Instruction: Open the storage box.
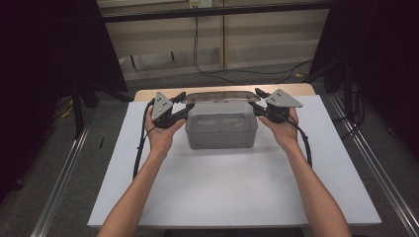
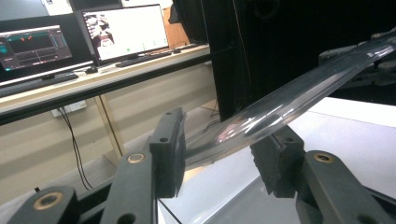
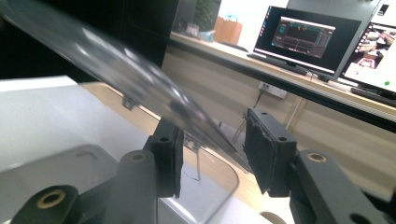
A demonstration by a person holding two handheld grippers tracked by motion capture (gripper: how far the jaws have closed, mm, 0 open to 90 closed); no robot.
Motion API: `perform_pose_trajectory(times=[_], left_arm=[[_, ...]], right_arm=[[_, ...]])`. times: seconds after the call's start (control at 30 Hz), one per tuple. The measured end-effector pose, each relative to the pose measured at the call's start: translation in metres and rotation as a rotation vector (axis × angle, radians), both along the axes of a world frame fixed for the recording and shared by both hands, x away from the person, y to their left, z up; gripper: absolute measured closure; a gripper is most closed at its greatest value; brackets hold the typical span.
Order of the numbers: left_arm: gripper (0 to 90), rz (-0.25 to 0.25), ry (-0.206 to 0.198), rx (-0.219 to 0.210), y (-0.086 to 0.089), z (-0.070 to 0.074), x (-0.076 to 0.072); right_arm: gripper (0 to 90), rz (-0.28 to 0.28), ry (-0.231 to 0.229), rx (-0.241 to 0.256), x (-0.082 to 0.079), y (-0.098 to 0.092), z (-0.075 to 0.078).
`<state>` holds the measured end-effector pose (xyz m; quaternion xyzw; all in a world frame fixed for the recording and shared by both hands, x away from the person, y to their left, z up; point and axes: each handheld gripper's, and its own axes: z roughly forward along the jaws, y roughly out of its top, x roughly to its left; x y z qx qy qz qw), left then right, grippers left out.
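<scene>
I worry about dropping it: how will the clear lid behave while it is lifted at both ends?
The clear lid looks thin and glossy, so it may slip. It spans unsupported between left hand-held gripper and right hand-held gripper, so it may flex slightly. Probably light.

The box (image 1: 221,129) sits on the worktop (image 1: 222,187), toward its far edge. The lid (image 1: 220,96) hangs just above the box's far rim. The left claw (image 1: 182,101) is at the lid's left end, the right claw (image 1: 257,98) at its right end, one on each side of the box.
</scene>
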<state>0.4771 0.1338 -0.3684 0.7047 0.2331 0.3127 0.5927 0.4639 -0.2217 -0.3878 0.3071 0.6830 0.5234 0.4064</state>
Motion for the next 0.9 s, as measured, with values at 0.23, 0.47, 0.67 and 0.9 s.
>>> perform_pose_trajectory(times=[0.23, 0.47, 0.67, 0.9], left_arm=[[57.3, 0.008, 0.004, -0.008, 0.001, 0.002, 0.005], [58.3, 0.007, 0.008, -0.002, 0.001, 0.005, 0.009], [58.5, 0.005, 0.02, -0.033, 0.001, 0.005, 0.012], [59.3, 0.012, 0.019, -0.03, 0.001, 0.007, 0.016]], right_arm=[[57.8, 0.015, 0.002, 0.009, 0.009, 0.0, 0.002], [60.2, 0.004, 0.004, 0.019, 0.016, 0.001, -0.007], [60.5, -0.003, 0.004, 0.02, 0.022, -0.001, -0.005], [64.2, 0.005, 0.004, 0.022, 0.025, -0.001, -0.005]])
